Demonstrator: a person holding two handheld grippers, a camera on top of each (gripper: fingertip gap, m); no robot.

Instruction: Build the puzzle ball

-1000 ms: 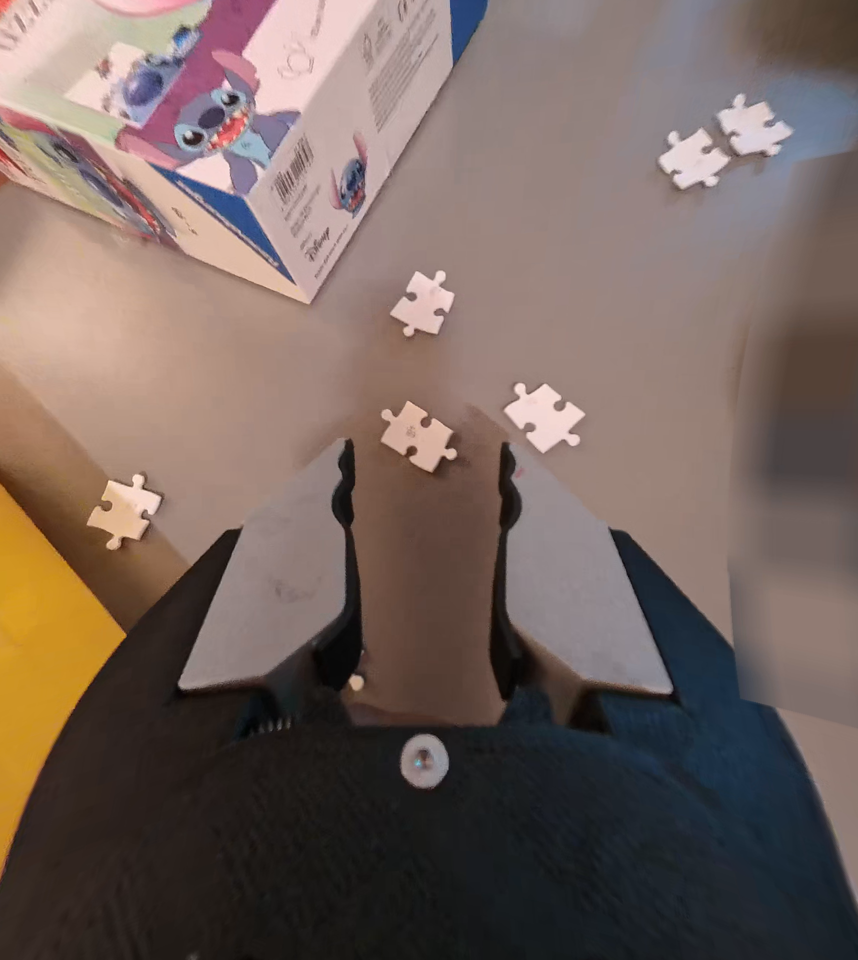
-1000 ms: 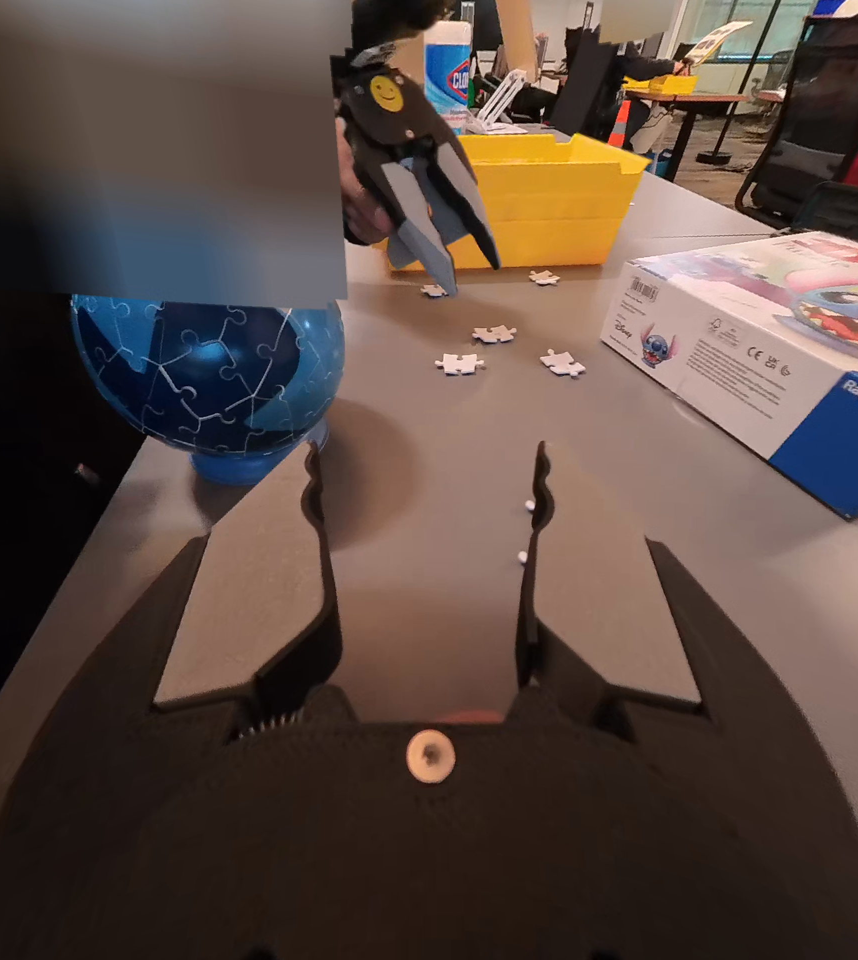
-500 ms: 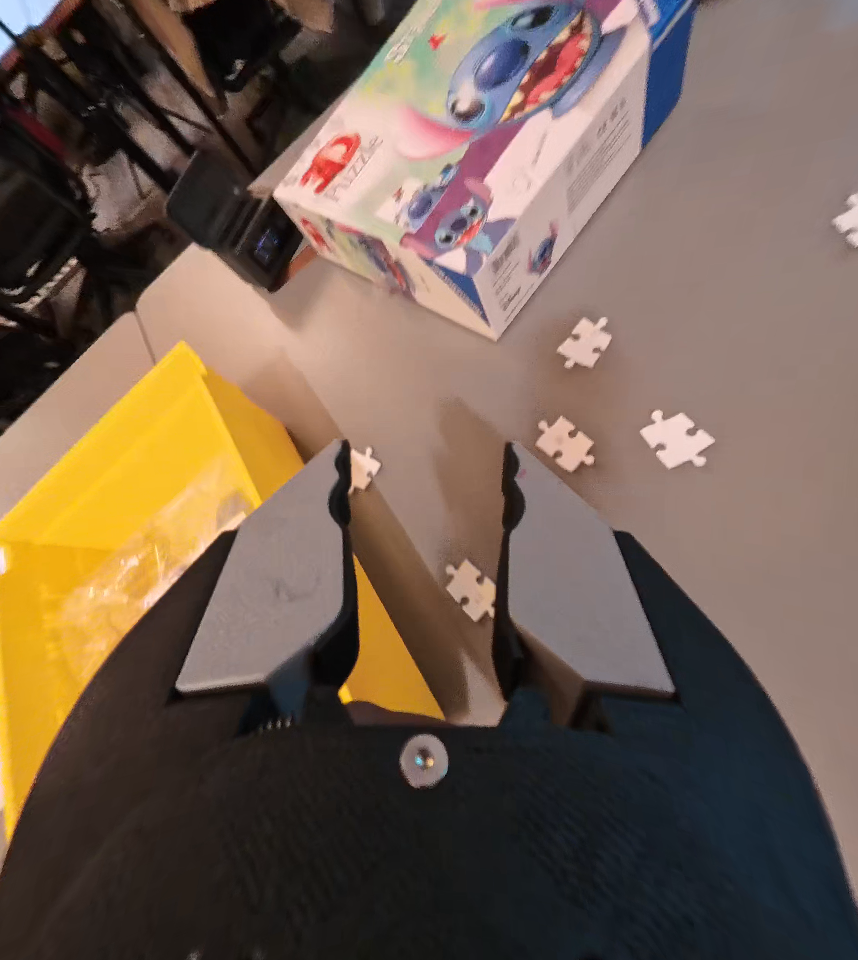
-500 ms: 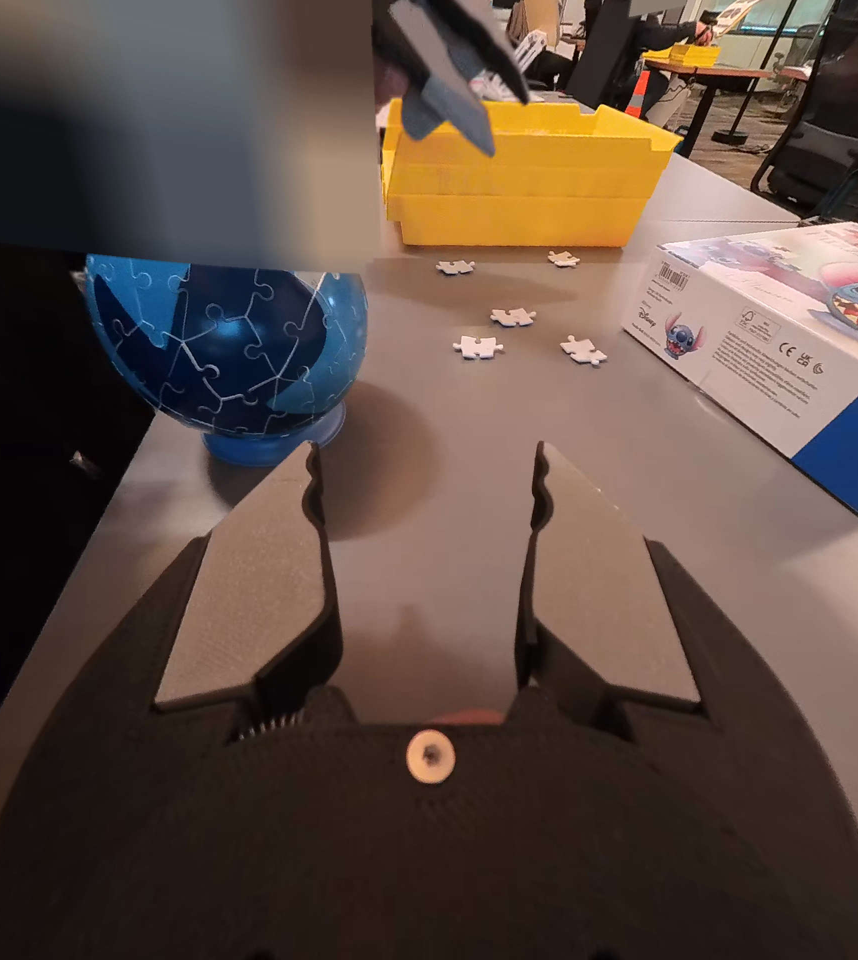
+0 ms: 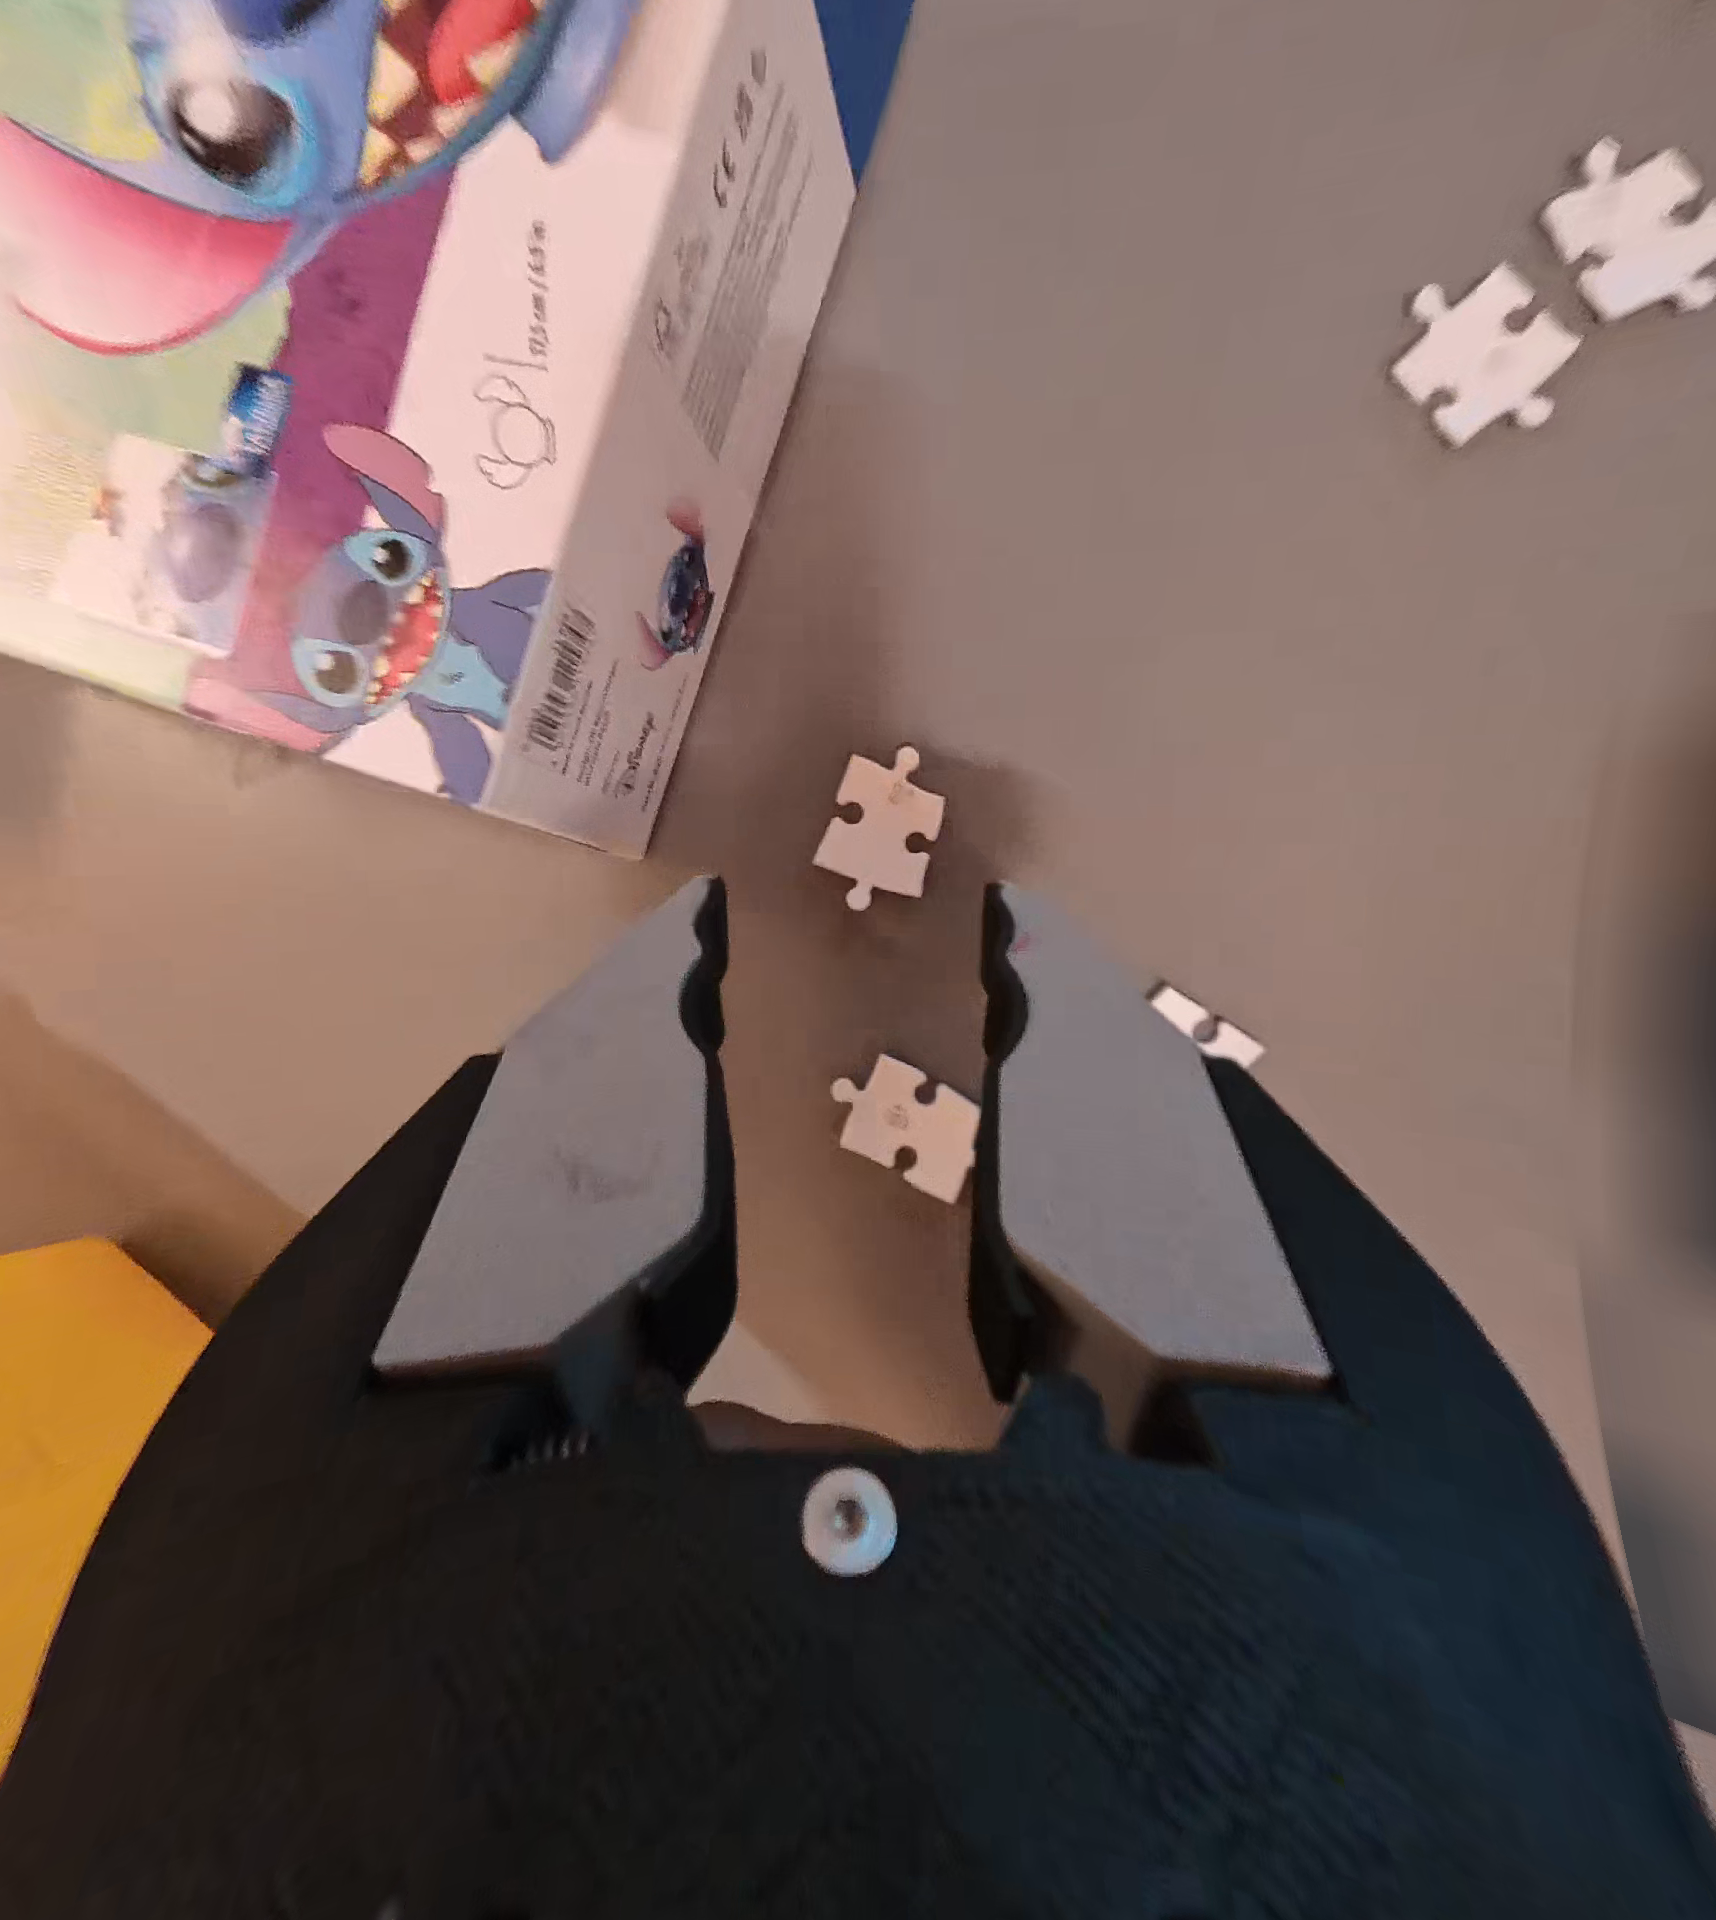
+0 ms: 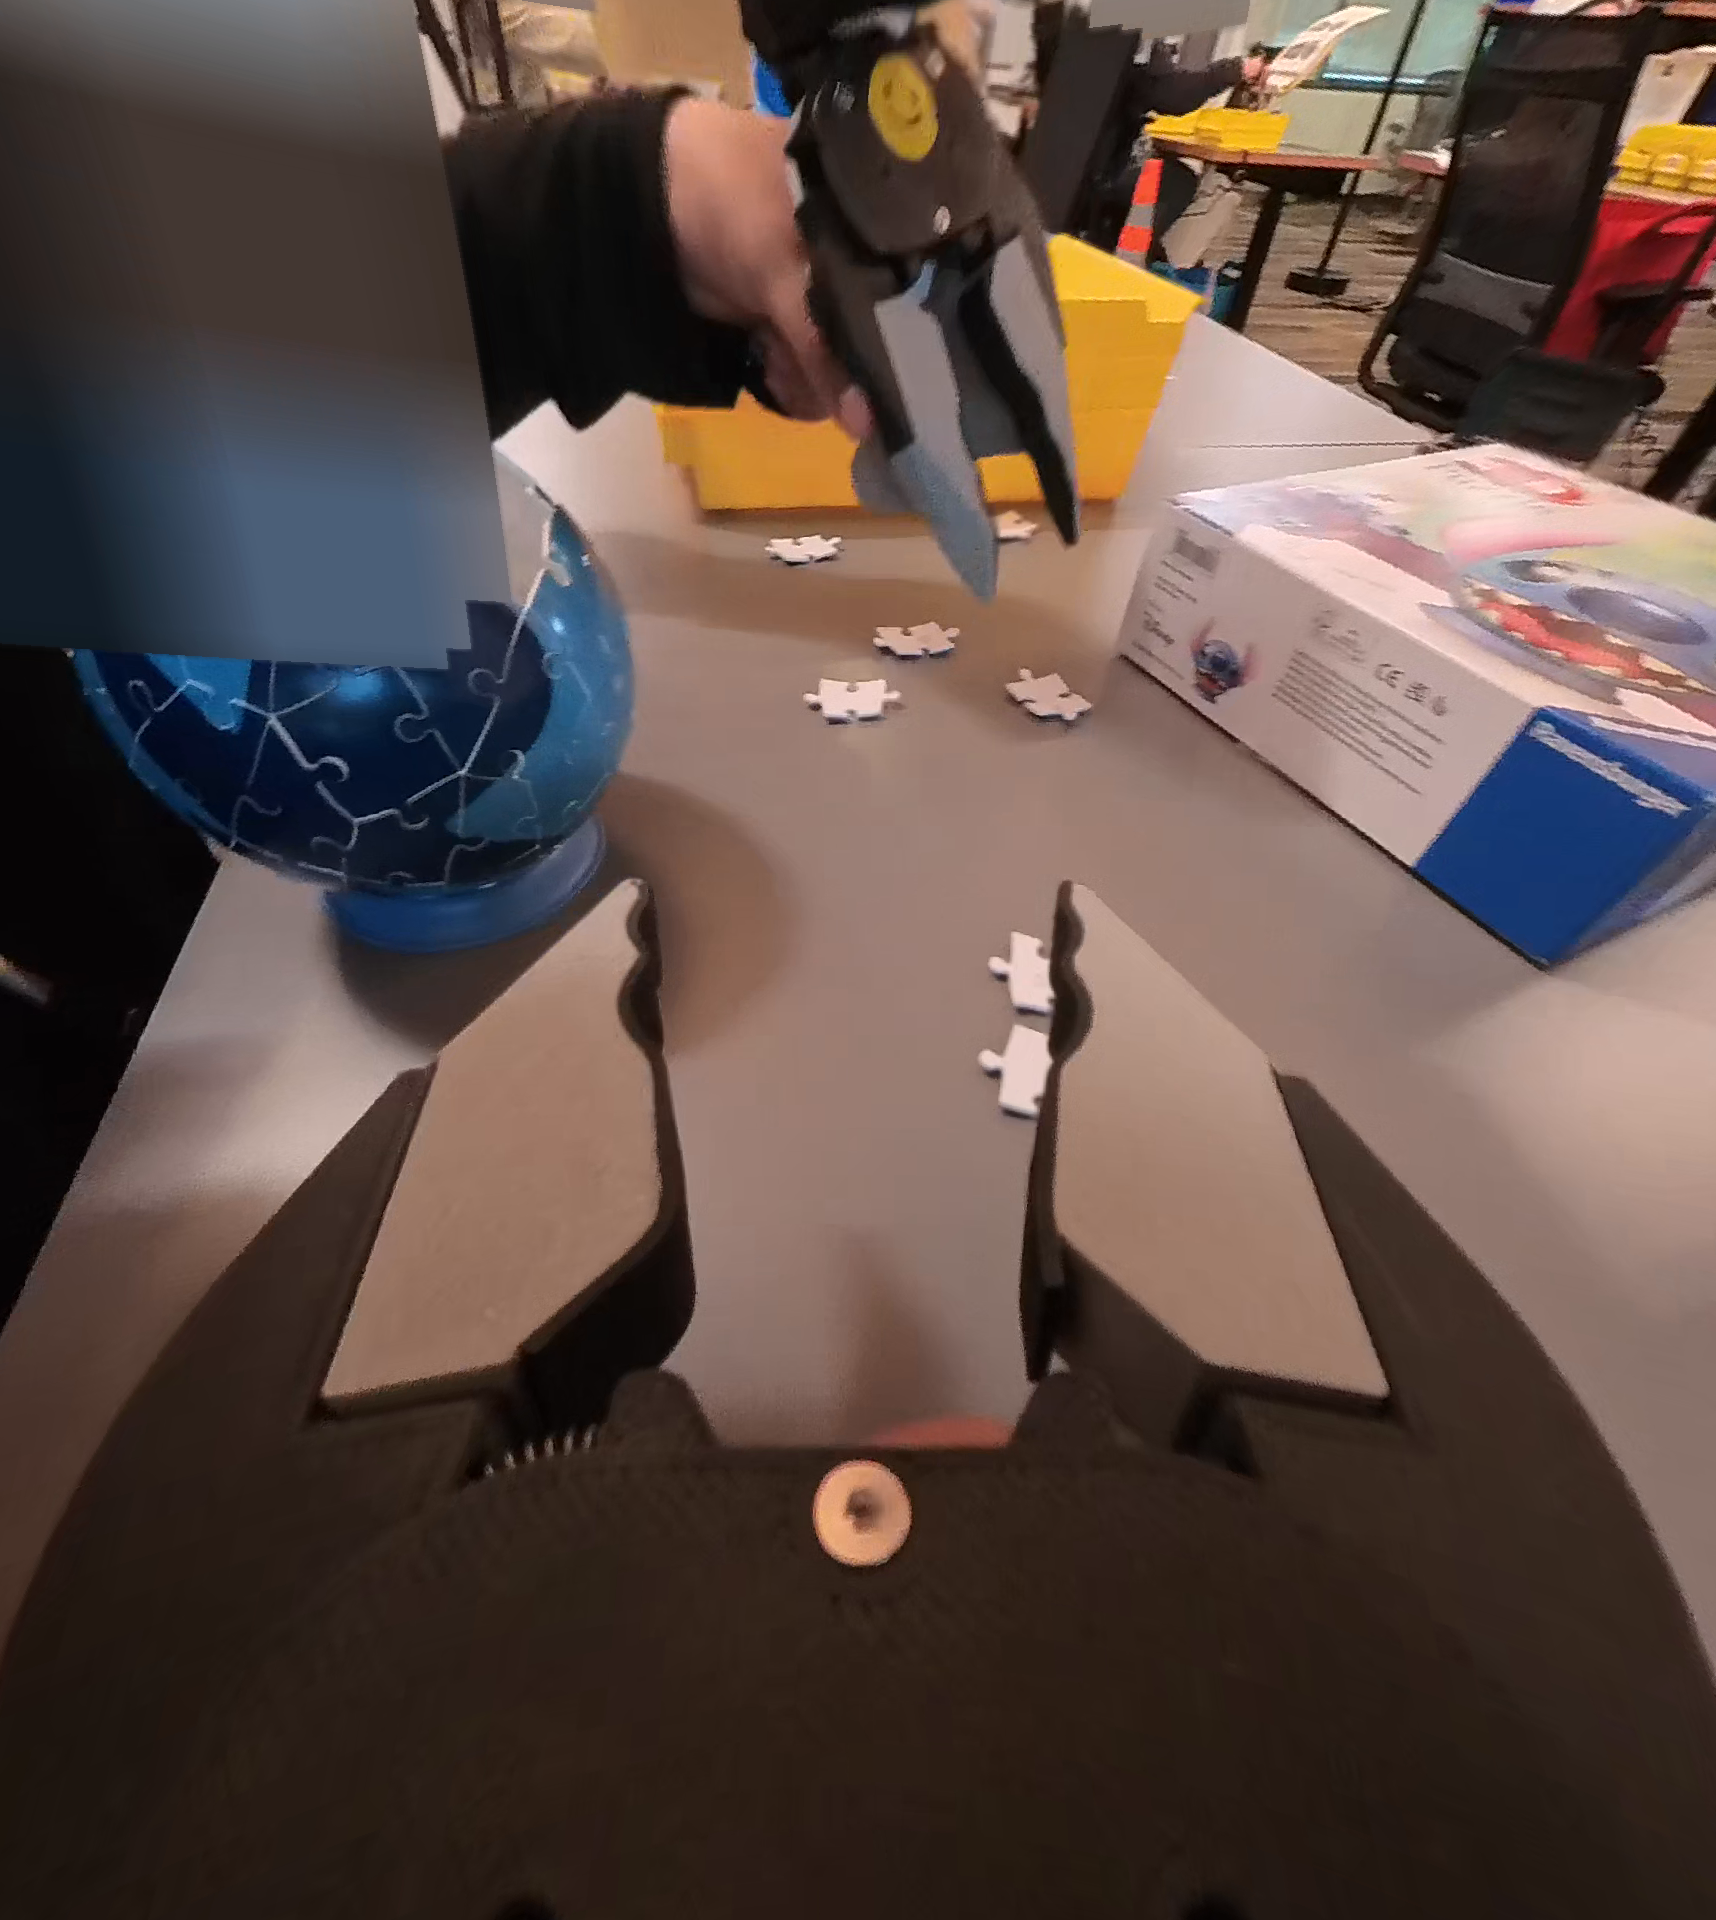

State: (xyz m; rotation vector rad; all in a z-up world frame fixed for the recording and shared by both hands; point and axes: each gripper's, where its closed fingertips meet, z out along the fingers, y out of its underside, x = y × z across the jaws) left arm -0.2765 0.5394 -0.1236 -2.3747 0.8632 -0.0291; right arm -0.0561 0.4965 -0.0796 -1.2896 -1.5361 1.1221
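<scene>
A blue puzzle ball (image 6: 366, 748) with an open gap stands on a blue ring at the table's left edge. Several white loose pieces lie face down on the grey table. My left gripper (image 5: 849, 899) is open and empty above the table; one piece (image 5: 904, 1127) lies below between its fingers and another (image 5: 880, 826) just beyond the tips. It also shows in the right wrist view (image 6: 1025, 561), held in a hand above the pieces (image 6: 916, 639). My right gripper (image 6: 854, 904) is open and empty, low over the table, with two pieces (image 6: 1022, 1070) by its right finger.
The puzzle box (image 6: 1477, 665) lies on the right of the table, also shown in the left wrist view (image 5: 366, 416). A yellow bin (image 6: 1103, 395) stands at the far end. Two more pieces (image 5: 1571, 301) lie apart. Chairs and tables stand beyond. The left gripper's tips are roughly 25 cm from the right gripper's.
My left gripper swung out over the yellow bin and came back down over the loose pieces near the box. My right gripper drew back; two pieces now show by its right finger.
</scene>
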